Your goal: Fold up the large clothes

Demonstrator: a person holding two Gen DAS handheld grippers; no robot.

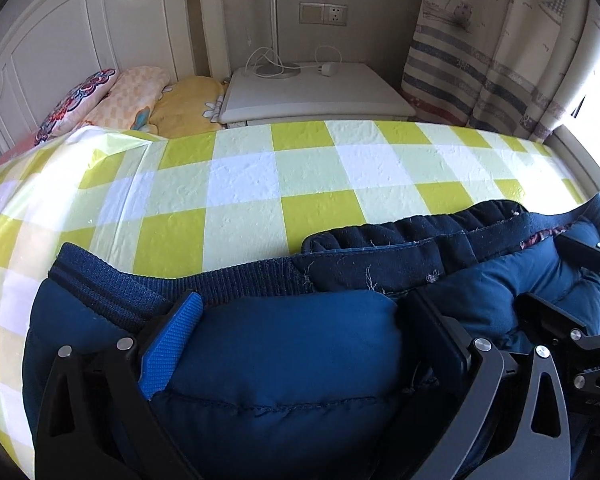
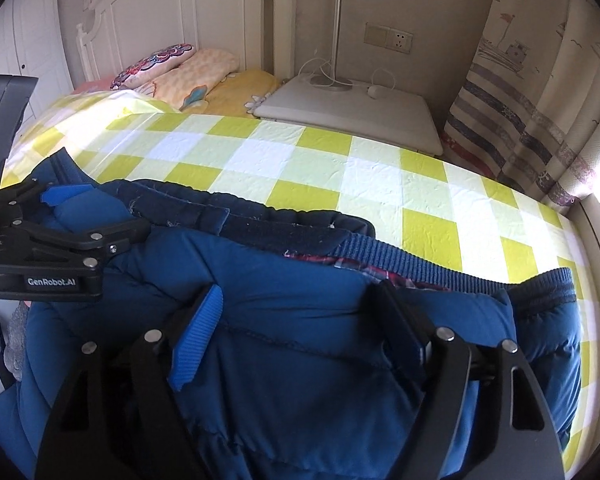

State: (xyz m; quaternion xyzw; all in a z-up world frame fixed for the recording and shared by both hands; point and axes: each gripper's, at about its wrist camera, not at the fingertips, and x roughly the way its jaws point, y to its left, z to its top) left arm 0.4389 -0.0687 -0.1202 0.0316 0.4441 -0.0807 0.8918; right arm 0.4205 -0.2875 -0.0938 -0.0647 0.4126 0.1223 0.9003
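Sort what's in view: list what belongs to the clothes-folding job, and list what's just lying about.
Belongs to the job:
blue padded jacket
checked bed cover it lies on
left gripper, jaws wide
right gripper, jaws wide

Just lying about:
pillows
bedside table
lamp base and white cable
curtain
wall socket

The padded jacket [image 2: 300, 380] was smooth matt cloth with ribbed knit hems; the checked sheet [image 1: 260, 184] looked finely crinkled; gripper pads [image 1: 172, 344] were ridged plastic.
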